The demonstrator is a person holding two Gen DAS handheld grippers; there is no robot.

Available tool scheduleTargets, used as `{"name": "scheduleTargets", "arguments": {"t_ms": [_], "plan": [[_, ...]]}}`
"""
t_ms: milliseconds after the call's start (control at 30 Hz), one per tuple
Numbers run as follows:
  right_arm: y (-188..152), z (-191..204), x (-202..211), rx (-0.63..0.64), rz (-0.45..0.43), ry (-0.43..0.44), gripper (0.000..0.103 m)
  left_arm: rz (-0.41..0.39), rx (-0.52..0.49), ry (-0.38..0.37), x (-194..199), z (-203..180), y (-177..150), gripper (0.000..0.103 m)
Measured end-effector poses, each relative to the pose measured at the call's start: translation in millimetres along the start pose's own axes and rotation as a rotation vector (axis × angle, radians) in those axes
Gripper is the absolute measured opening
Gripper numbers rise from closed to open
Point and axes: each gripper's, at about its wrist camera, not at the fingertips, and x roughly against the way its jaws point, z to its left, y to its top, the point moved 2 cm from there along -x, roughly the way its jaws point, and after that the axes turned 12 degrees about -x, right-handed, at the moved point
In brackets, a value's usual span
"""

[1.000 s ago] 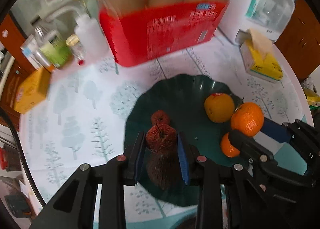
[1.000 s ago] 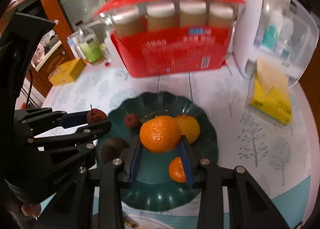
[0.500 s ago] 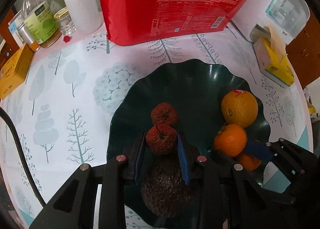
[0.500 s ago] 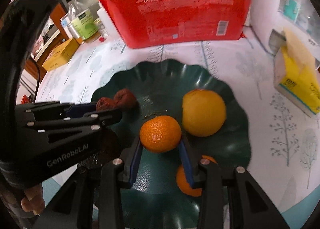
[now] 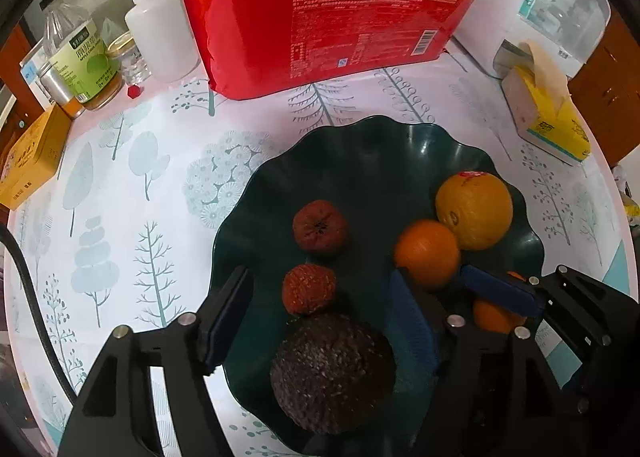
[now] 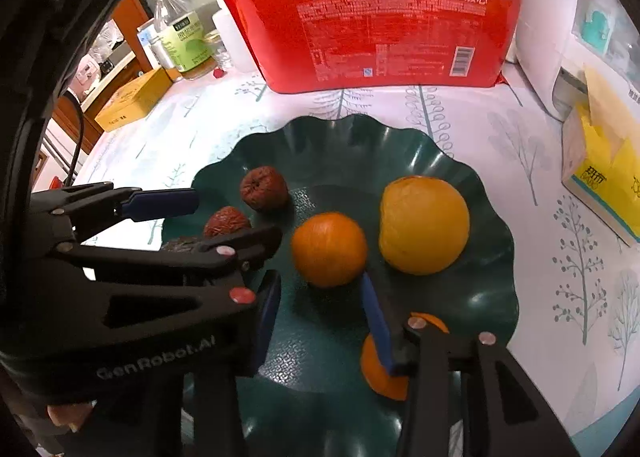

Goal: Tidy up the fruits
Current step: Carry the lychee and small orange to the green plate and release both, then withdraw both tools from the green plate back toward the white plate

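Note:
A dark green scalloped plate (image 5: 360,129) (image 6: 340,125) holds the fruit. My left gripper (image 5: 320,281) stands over its near left side, jaws opening wide. A small wrinkled red fruit (image 5: 308,289) (image 6: 226,221) lies loose on the plate between them, with a dark rough-skinned fruit (image 5: 332,373) just nearer the camera. A second red fruit (image 5: 320,227) lies farther in. My right gripper (image 6: 320,279) has its jaws opening. A mandarin (image 6: 328,249) (image 5: 426,253) rests on the plate at its fingertips, beside a larger yellow-orange fruit (image 6: 424,225). Another mandarin (image 6: 384,369) is half hidden under the right finger.
A red pack of paper cups (image 5: 328,13) stands right behind the plate. A yellow tissue box (image 5: 548,117) and a white appliance (image 6: 560,17) are at the right. Bottles (image 5: 80,53) and a yellow carton (image 5: 32,161) are at the left. The tablecloth has a tree print.
Both grippers sank toward the plate. The left jaws opened and let the small red fruit go. The right jaws widened off the mandarin, which now rests on the plate.

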Motion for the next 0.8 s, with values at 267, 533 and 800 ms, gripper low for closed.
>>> {"name": "scheduleTargets", "arguments": {"t_ms": [267, 533, 800], "plan": [[-2.7, -1.1, 13.4, -0.017, -0.026, 0.004, 0.043, -0.018, 0.008, 0.009, 23.8, -4.4, -4.2, 0.075], [-11.6, 6.9, 44.3, -0.019, -0.051, 0.015, 0.043, -0.067, 0.015, 0.039, 70.0, -10.6, -13.0, 0.081], [-29.7, 14.3, 83.6, -0.017, -0.082, 0.018, 0.043, -0.106, 0.031, 0.062, 112.4, -19.9, -35.2, 0.082]]}}
